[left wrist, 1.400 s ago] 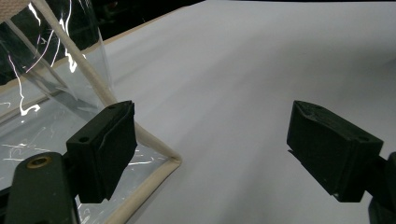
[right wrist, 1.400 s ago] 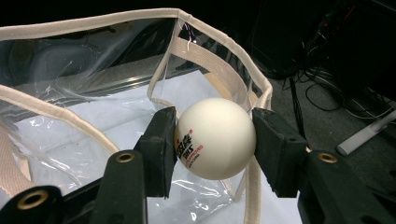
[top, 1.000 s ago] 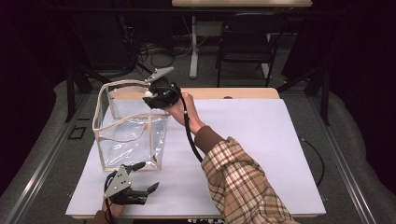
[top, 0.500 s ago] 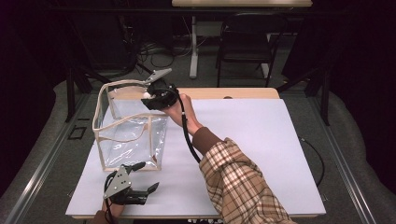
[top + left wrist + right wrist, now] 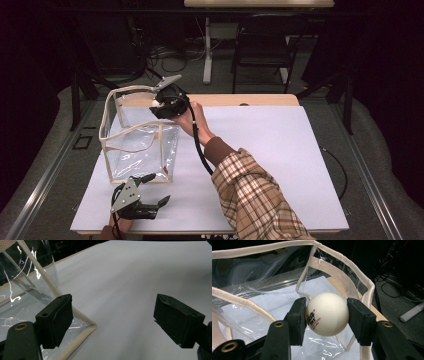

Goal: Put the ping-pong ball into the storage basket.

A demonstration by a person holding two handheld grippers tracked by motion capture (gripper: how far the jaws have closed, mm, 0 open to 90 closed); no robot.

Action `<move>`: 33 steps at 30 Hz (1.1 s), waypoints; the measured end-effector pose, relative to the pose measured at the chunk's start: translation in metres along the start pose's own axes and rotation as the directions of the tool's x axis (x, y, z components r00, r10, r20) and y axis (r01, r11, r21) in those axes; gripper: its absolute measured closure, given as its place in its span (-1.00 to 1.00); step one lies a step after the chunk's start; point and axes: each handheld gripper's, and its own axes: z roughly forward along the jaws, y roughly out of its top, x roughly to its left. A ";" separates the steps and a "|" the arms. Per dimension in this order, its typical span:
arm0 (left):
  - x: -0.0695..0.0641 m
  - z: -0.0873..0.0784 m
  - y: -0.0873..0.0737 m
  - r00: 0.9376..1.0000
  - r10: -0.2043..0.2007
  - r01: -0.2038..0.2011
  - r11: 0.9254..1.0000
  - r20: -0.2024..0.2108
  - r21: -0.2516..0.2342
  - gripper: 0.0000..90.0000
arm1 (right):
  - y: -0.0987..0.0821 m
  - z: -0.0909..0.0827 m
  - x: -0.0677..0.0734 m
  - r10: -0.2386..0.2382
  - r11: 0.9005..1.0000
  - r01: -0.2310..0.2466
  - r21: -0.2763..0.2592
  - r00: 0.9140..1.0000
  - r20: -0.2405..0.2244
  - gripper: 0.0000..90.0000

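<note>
Your ball (image 5: 327, 314), a white ping-pong ball with red and black print, is pinched between the jaws of your right gripper (image 5: 326, 315), one jaw on each side, grip looks square. It sits over the open top of the clear bag (image 5: 140, 145), just inside the cream-trimmed rim at the bag's far right corner, as the high view places the right gripper (image 5: 159, 106). Through the right gripper view you look down past the ball to the bag's clear bottom and the white tabletop (image 5: 280, 150) under it. Nothing else visible inside the bag.

Progress, as a judgement: pick is done, carry is done, ball is at the mouth of the bag. Left to do: lower a bit if you want, spread the jaws, let it drop in, pull the gripper out. Ball will bounce and roll, so a low release is safer.

Your left gripper (image 5: 150, 191) is at the near edge of the tabletop, just in front of the bag's near corner, jaws spread wide, holding nothing. In the left gripper view the bag's bottom corner (image 5: 87, 326) lies right by the left jaw; touching or not, can't tell. It isn't steadying the bag; bag stands open on its own.
</note>
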 end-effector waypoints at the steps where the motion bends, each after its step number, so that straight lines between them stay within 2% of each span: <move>1: 0.000 0.000 0.000 1.000 0.000 0.000 1.000 -0.001 0.001 -0.65 | 0.000 0.000 0.000 0.001 1.000 -0.001 0.001 1.000 -0.002 0.13; 16: 0.000 0.000 0.000 1.000 0.000 0.000 1.000 0.000 0.000 -0.65 | -0.002 0.006 0.001 0.010 1.000 -0.010 0.003 1.000 -0.009 0.13; 33: 0.000 0.000 0.000 1.000 0.001 -0.001 1.000 0.000 0.000 -0.65 | -0.002 0.013 0.008 0.018 1.000 -0.017 0.021 0.999 -0.033 0.13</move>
